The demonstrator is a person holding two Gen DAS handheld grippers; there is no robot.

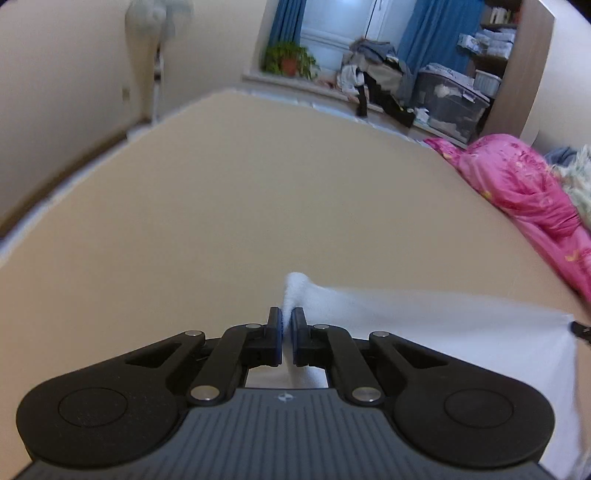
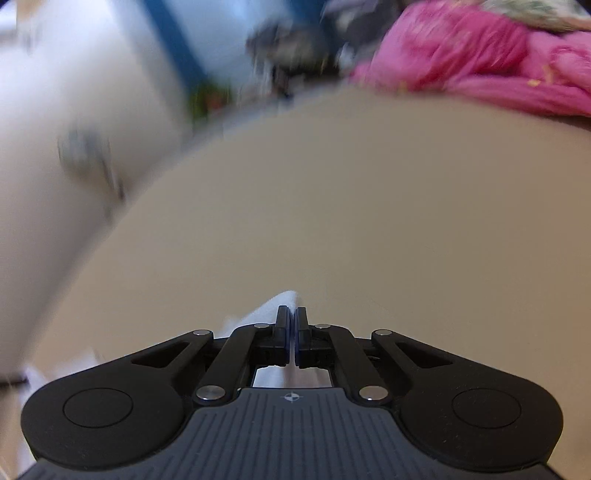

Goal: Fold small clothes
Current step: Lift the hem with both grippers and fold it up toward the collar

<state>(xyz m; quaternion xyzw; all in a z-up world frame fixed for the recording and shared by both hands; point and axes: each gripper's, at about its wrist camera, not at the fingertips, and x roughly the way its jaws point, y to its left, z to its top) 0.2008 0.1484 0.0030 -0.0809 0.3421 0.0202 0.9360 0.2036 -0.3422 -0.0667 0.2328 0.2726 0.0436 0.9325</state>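
A small white cloth is stretched above the beige bed surface. My left gripper is shut on its left corner, and a tuft of cloth sticks out past the fingertips. The cloth runs off to the right, where the tip of the other gripper shows at its far corner. In the right wrist view my right gripper is shut on the white cloth, which trails to the lower left. That view is blurred.
A pink quilt lies bunched along the bed's right side; it also shows in the right wrist view. Beyond the bed's far edge are a potted plant, piled clothes and storage bins. A fan stands at the left wall.
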